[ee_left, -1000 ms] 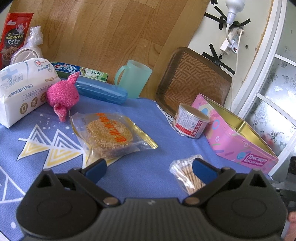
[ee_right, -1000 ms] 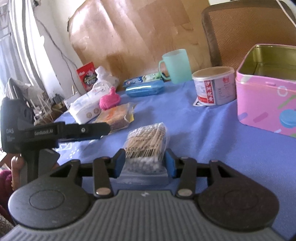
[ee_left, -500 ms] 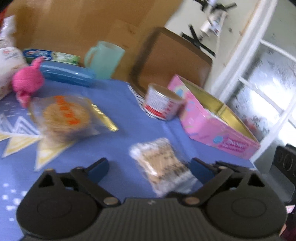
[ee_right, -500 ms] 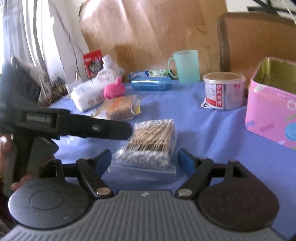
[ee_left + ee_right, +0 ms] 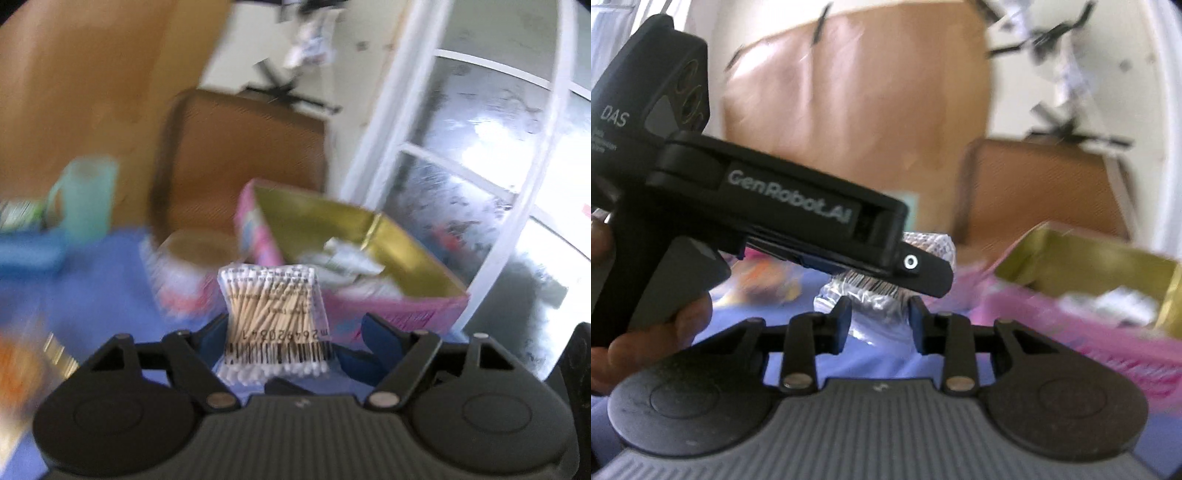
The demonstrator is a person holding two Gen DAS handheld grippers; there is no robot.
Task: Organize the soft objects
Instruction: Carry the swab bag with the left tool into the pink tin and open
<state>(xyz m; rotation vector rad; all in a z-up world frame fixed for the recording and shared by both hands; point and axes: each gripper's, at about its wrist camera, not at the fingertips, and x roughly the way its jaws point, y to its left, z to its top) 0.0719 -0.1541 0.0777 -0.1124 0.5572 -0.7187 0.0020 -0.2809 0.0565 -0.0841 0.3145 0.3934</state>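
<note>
Cotton swab pack (image 5: 275, 314) is off the blue tablecloth (image 5: 92, 295) now, up in front of the open pink tin (image 5: 388, 306) (half a second ago it lay flat between both tools). Right gripper (image 5: 877, 319) jaws are closing on the pack's lower end (image 5: 875, 299), pads look in contact. Left gripper (image 5: 293, 338) jaws are closing around it too, right pad apparently short of the wrapper; blur makes that uncertain.
</note>
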